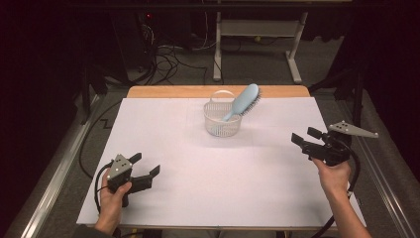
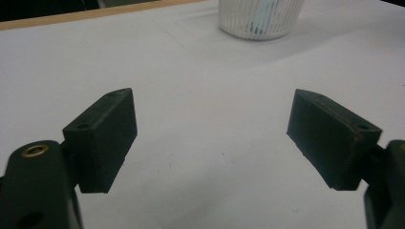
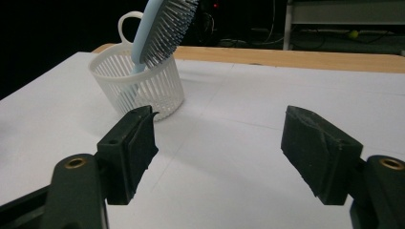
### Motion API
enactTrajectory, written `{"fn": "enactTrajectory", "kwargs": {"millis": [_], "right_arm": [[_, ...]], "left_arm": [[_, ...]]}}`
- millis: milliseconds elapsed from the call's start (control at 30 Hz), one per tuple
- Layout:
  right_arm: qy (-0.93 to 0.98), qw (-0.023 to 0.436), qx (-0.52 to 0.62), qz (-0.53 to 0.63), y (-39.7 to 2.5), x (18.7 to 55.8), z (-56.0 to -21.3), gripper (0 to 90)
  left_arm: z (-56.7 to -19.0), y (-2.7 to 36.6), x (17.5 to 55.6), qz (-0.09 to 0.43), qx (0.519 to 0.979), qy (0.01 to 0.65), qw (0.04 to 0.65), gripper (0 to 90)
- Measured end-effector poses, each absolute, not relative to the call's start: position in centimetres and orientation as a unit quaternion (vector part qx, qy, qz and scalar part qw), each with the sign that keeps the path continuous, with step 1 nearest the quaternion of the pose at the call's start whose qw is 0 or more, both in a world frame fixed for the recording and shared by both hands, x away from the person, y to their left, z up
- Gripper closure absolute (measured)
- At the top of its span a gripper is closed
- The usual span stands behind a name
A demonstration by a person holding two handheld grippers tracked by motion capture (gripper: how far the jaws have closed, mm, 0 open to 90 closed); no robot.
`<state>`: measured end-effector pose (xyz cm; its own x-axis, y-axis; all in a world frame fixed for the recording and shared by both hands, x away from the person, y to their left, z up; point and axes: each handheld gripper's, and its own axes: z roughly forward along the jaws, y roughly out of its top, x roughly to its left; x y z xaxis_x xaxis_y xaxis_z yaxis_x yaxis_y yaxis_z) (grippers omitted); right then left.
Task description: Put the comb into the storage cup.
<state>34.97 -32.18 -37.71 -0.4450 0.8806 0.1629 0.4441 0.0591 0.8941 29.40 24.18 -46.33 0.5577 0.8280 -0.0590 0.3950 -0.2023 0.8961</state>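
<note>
A white slatted basket (image 1: 222,120) is seen standing upright on the white table cover (image 1: 198,168), toward the far middle of the table. A light blue hairbrush (image 1: 242,101) is propped in the basket handle-down, its bristled head leaning out over the rim toward the far right; in the right gripper view the bristles (image 3: 168,28) are shown facing the camera above the basket (image 3: 143,88). The left gripper (image 1: 147,167) is held in the person's left hand (image 1: 113,198) at the near left of the table, its jaws spread wide with nothing between them; in the left gripper view bare table cover is seen between the pads (image 2: 102,138) and the base of the basket (image 2: 260,19) lies well beyond them. The right gripper (image 1: 304,136) is held in the right hand (image 1: 334,176) at the right edge, its jaws likewise released and empty, pointed toward the basket but well apart from it.
</note>
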Motion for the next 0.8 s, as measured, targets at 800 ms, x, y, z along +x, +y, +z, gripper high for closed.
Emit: {"fn": "enactTrajectory", "kwargs": {"millis": [800], "right_arm": [[0.716,0.226,0.45,0.484,-31.7,32.9,-37.7,26.7]], "left_arm": [[-46.4,24.1,29.4,0.226,0.747,0.407,0.475,18.2]]}}
